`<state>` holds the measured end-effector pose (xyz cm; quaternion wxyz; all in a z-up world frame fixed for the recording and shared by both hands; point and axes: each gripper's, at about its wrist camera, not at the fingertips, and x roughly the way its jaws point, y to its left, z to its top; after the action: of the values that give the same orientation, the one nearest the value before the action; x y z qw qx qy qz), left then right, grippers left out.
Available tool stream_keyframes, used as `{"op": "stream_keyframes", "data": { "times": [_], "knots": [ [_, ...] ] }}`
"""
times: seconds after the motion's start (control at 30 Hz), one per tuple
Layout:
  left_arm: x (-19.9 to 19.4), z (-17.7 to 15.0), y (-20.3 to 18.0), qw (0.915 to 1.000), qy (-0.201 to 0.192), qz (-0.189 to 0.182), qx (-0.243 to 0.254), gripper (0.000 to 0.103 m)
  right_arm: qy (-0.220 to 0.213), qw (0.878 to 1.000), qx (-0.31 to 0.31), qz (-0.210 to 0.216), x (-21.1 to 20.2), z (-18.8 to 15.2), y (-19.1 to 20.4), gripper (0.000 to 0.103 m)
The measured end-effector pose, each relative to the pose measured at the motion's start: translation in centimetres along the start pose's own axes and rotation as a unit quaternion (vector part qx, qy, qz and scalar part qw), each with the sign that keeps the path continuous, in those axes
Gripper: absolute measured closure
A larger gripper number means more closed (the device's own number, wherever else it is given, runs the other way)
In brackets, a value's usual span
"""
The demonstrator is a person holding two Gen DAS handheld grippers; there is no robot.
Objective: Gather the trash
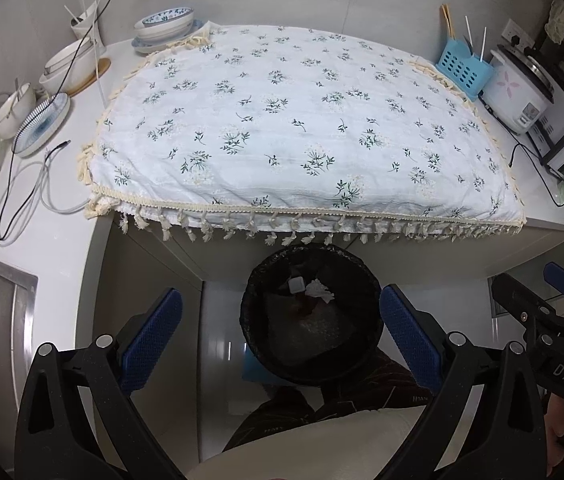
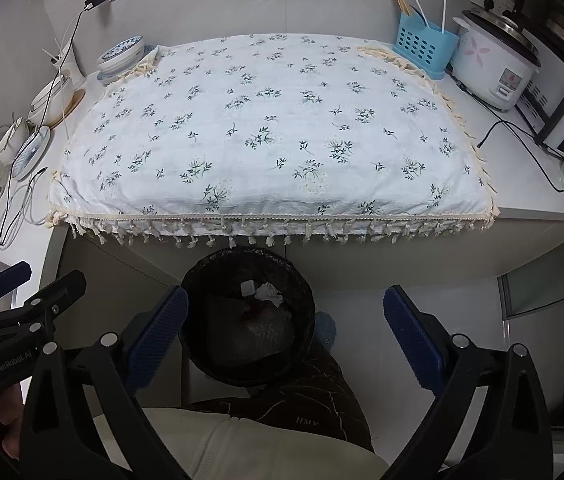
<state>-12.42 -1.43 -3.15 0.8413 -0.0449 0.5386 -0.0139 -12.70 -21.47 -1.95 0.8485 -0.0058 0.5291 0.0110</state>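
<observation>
Left wrist view: left claw gapes empty above the black bin, crumpled tissue already inside. Right wrist view: right claw spread, empty, beside bin; scan the table before retreating.

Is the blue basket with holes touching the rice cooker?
Apart. In the right wrist view, a strip of grey wall and white counter shows between the blue basket and the rice cooker.

Home kitchen, rice cooker, bowls
</observation>
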Motion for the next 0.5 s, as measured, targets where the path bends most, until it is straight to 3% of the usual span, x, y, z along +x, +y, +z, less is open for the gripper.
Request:
{"op": "stream_keyframes", "data": {
  "times": [0.5],
  "knots": [
    [-0.15,0.04,-0.04,0.9999,0.004,0.011,0.003,0.006,0.009,1.000,0.011,0.010,0.18,-0.43,-0.34,0.009]
  ]
}}
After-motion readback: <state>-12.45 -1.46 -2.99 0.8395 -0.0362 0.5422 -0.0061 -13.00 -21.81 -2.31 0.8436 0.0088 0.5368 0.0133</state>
